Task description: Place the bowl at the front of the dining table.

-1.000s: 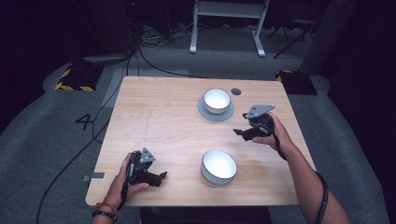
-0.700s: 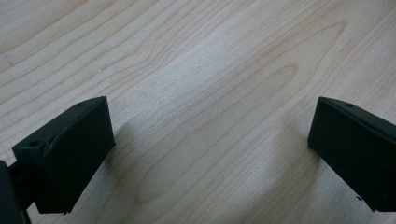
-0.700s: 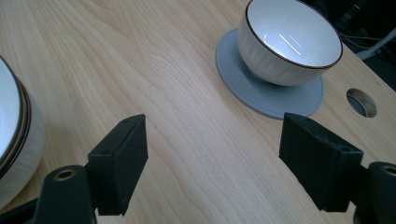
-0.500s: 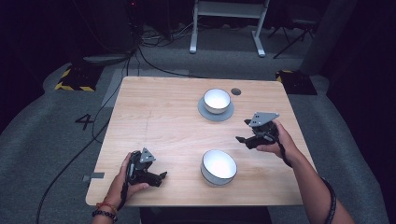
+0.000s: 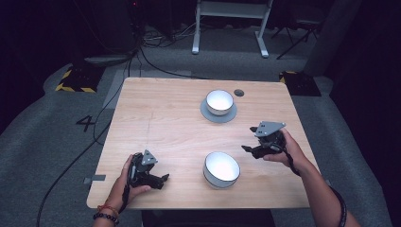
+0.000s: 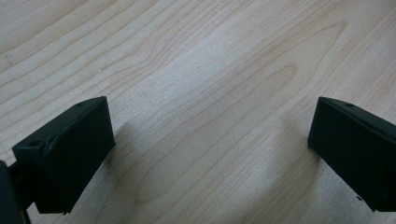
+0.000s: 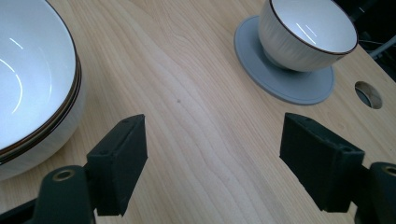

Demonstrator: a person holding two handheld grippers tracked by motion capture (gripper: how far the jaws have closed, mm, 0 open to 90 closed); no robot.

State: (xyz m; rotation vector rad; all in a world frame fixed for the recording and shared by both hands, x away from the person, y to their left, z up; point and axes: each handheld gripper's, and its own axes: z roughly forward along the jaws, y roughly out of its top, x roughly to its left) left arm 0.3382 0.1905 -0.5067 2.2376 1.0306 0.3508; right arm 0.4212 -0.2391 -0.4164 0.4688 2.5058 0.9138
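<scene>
A white bowl (image 5: 220,101) with a dark rim stands on a grey round coaster (image 5: 208,113) at the table's far middle; in the right gripper view this bowl (image 7: 306,32) and coaster (image 7: 299,88) lie ahead to the right. A larger white bowl (image 5: 221,169) sits near the front edge; it looks like two stacked bowls (image 7: 32,88) at the left of the right gripper view. My right gripper (image 5: 247,150) hovers open just right of it, jaws empty. My left gripper (image 5: 164,179) rests open at the front left, with bare wood (image 6: 210,116) between its jaws.
The wooden table (image 5: 161,118) has a small round hole (image 5: 239,92) near the far bowl. Cables trail over the grey floor at the left. A white stand (image 5: 231,14) is behind the table.
My right gripper has moved toward the front of the table, away from the far bowl and closer to the near bowl. The left gripper has stayed put.
</scene>
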